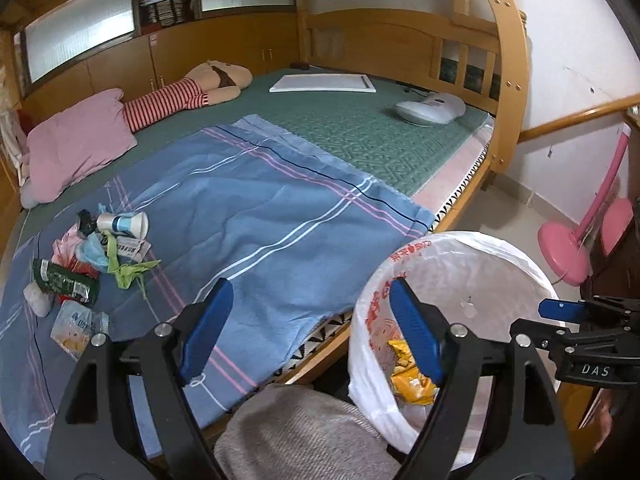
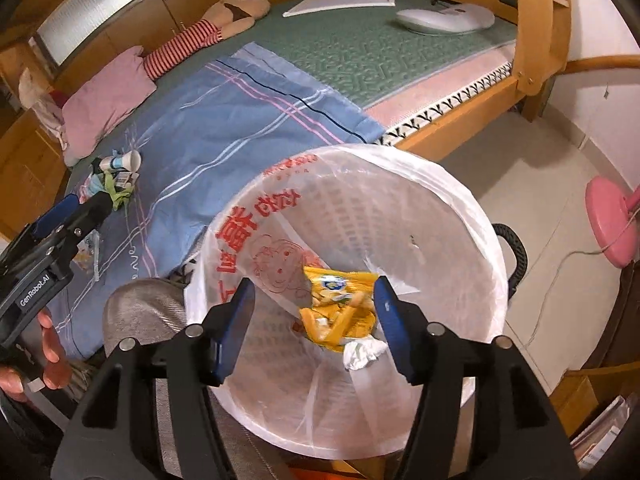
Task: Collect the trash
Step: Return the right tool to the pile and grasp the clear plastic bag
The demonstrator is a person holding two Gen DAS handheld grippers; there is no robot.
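A white bin lined with a printed plastic bag (image 2: 436, 168) stands on the floor beside the bed. My right gripper (image 2: 316, 328) hangs open over its mouth. A yellow snack wrapper (image 2: 340, 304) and a crumpled white paper (image 2: 362, 354) lie inside the bin, below the fingers and free of the pads. My left gripper (image 1: 312, 330) is open and empty, above the bed's edge next to the bin (image 1: 472, 240). A pile of trash (image 1: 92, 256) lies on the blue sheet at the left: a paper cup (image 1: 124, 224), a green packet (image 1: 64, 282) and several wrappers. The pile (image 2: 114, 176) also shows in the right wrist view.
On the bed are a pink pillow (image 1: 76, 144), a striped plush doll (image 1: 188, 96), a white board (image 1: 322, 83) and a white oval device (image 1: 430, 108). A pink stand base (image 1: 562, 250) sits on the floor right of the bin. A grey-clad knee (image 1: 296, 432) is just below the grippers.
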